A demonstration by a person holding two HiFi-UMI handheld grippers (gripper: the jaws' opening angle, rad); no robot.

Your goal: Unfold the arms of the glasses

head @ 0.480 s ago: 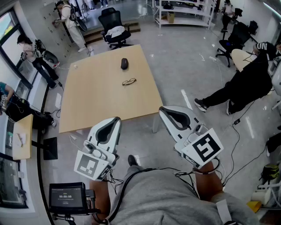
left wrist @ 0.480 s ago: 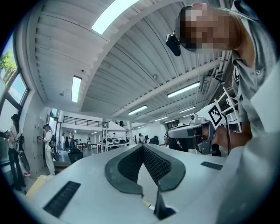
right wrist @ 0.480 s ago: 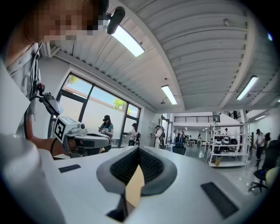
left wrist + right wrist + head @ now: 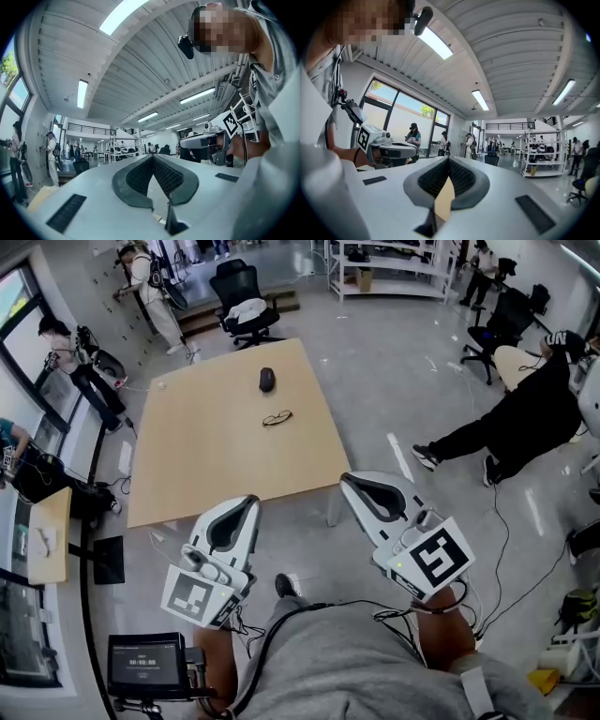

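Hovering before the pale wooden table [image 4: 206, 465], both claws pinched closed, empty.
Ideally the left gripper [image 4: 249, 501] pins the dark thin-framed glasses [image 4: 276, 417], upper centre, while the right gripper [image 4: 349, 480] swings the arms.

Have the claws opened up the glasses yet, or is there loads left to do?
Nothing looks done yet. The glasses lie untouched on the table, near a dark mouse. Nothing is in hand: the left claw and right claw are both shut and empty, by the table's near edge, well away from the glasses. Left to do: reach them, hold the frame, swing both arms out.
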